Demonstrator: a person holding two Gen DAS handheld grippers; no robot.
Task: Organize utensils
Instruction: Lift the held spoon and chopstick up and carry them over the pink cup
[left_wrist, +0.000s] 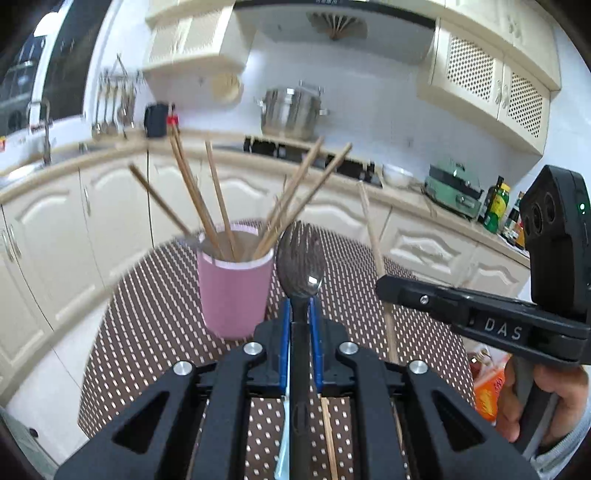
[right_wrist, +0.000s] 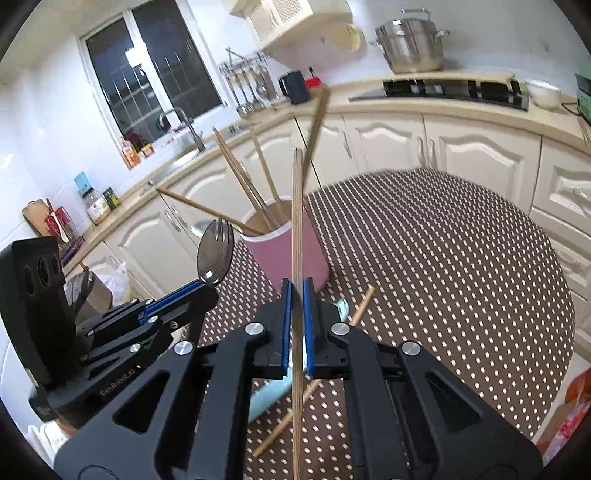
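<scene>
a dark metal spork (left_wrist: 301, 258) is clamped by its handle between the blue-lined jaws of the left gripper (left_wrist: 300, 317), its tined bowl raised just beside a pink cup (left_wrist: 234, 291). several wooden chopsticks (left_wrist: 207, 195) are fanned out inside that cup, which stands on a brown dotted tablecloth (left_wrist: 155, 314). a single wooden chopstick (right_wrist: 296, 229) is pinched upright by the right gripper (right_wrist: 296, 299), in front of the cup. a pale blue utensil (right_wrist: 271, 398) and another loose chopstick (right_wrist: 360, 306) are seen lying on the cloth below the right gripper. a steel stockpot (right_wrist: 410, 44) is set on the counter behind.
</scene>
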